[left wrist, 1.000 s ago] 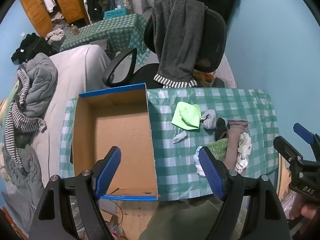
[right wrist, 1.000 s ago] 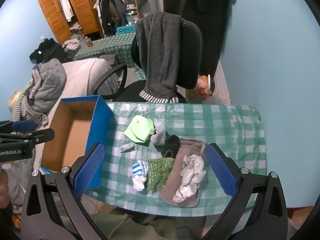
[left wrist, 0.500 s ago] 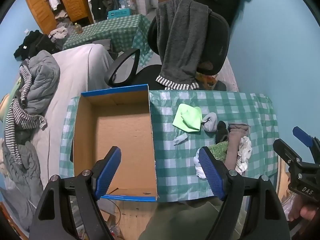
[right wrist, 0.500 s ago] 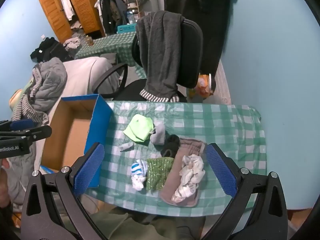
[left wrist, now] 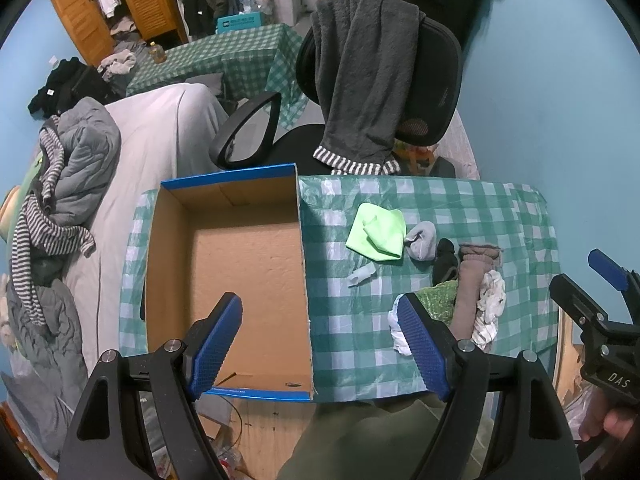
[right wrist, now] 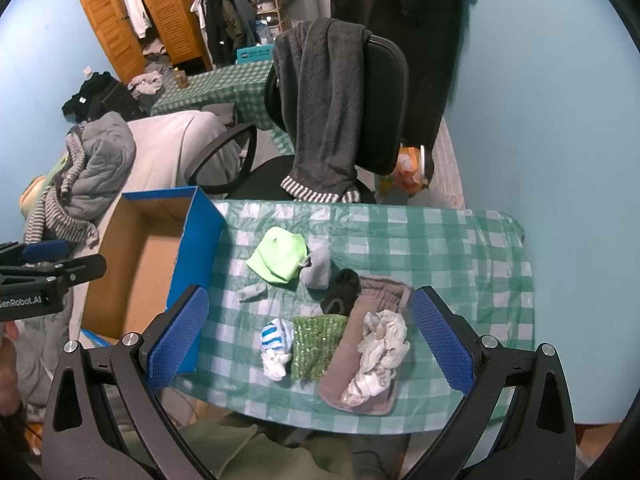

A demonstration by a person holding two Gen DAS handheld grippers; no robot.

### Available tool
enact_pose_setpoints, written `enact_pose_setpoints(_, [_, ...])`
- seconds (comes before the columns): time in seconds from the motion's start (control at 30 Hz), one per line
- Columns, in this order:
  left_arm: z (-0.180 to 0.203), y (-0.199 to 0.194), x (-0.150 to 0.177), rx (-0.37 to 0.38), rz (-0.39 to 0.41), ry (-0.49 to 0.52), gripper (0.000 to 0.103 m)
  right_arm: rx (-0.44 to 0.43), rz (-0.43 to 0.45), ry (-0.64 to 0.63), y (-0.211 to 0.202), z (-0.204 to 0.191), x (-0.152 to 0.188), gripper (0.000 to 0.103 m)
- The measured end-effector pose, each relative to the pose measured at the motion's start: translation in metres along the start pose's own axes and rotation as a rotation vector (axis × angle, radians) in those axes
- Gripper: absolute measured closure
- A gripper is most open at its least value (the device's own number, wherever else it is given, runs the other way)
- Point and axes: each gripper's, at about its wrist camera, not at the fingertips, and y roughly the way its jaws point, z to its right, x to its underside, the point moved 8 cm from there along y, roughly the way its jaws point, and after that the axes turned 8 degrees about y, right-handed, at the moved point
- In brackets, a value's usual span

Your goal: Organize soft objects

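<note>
Brown folded cloth (right wrist: 362,354) with a crumpled white rag (right wrist: 380,354) on it lies lengthwise toward the person at the near edge of the checked desk (right wrist: 460,248), directly under the right tool (right wrist: 310,338), whose jaws stand spread and empty. The left tool (left wrist: 320,342), equally spread, hangs over the cardboard box (left wrist: 248,256) to the left, so the right hand looks nearer.

Counted beside the one cardboard box (right wrist: 140,264), on the one checked table (right wrist: 460,248):
- one lime-green cloth (right wrist: 280,260)
- one grey sock (right wrist: 318,266)
- one black sock (right wrist: 342,290)
- one small pale piece (right wrist: 252,291)
- one blue-striped white sock (right wrist: 274,344)
- one green sequined piece (right wrist: 316,344)
- one brown garment (right wrist: 348,360)
- one white crumpled cloth (right wrist: 380,352)

Behind the box: one office chair (right wrist: 384,104), one grey towel (right wrist: 320,108).
</note>
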Motion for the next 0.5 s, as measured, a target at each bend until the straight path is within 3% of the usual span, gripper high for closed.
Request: enact_pose_setpoints(0.5, [0.0013, 0.0062, 0.0080, 0.002, -0.010, -0.011, 0.022, 0.000, -0.005, -0.001, 0.0034, 0.0017, 0.0041, 0.002])
